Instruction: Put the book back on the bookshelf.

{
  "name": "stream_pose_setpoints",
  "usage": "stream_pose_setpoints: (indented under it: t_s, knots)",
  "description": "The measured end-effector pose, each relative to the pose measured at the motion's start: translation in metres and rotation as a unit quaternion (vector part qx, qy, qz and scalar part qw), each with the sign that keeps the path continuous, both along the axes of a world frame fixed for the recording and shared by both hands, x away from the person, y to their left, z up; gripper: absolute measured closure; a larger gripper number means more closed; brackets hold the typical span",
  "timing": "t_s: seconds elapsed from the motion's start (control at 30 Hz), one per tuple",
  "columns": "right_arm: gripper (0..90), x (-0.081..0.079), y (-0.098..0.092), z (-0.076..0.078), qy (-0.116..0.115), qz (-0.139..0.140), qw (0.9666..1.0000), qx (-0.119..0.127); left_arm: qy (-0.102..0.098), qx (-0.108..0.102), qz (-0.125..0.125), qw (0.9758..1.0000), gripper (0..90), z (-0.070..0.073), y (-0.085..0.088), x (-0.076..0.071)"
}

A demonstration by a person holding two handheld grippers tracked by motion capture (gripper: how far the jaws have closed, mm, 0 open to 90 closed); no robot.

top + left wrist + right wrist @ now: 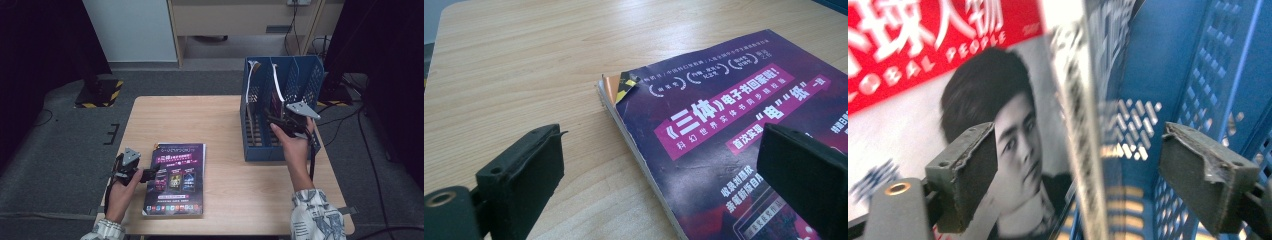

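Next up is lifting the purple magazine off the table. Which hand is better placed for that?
Left. The left tongs sit open at the purple magazine's left edge, with one jaw over its cover in the left gripper view. The right tongs are open at the blue file rack, astride a standing magazine.

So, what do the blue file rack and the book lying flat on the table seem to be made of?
The blue file rack looks like moulded plastic with a matte finish: its walls carry regular punched holes. The book seems to be paper with a glossy printed cover: light reflects on it, and one corner is torn and curled.
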State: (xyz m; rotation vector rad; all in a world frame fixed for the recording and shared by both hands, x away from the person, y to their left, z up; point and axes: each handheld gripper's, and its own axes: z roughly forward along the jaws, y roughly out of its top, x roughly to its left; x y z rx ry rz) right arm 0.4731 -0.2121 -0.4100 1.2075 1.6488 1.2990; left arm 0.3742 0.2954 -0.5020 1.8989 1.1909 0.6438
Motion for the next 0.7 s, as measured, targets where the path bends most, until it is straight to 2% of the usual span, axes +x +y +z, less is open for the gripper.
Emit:
stream_pose_setpoints:
  t_s: [0.3, 0.47, 0.7]
  knots:
    - [16.3, -0.018, -0.006, -0.01, 0.003, -0.005, 1.0, 0.007, 0.002, -0.001, -0.001, 1.0, 4.5, -0.001, 0.001, 0.0]
    - [13.3, -0.026, -0.007, -0.011, 0.012, 0.004, 0.9999, 0.008, 0.0, -0.001, -0.003, 1.0, 4.5, 0.0, 0.0, 0.0]
    - [8.7, -0.042, -0.009, -0.013, 0.013, 0.02, 0.9997, 0.007, 0.0, 0.0, -0.005, 1.0, 4.4, 0.0, -0.001, 0.0]
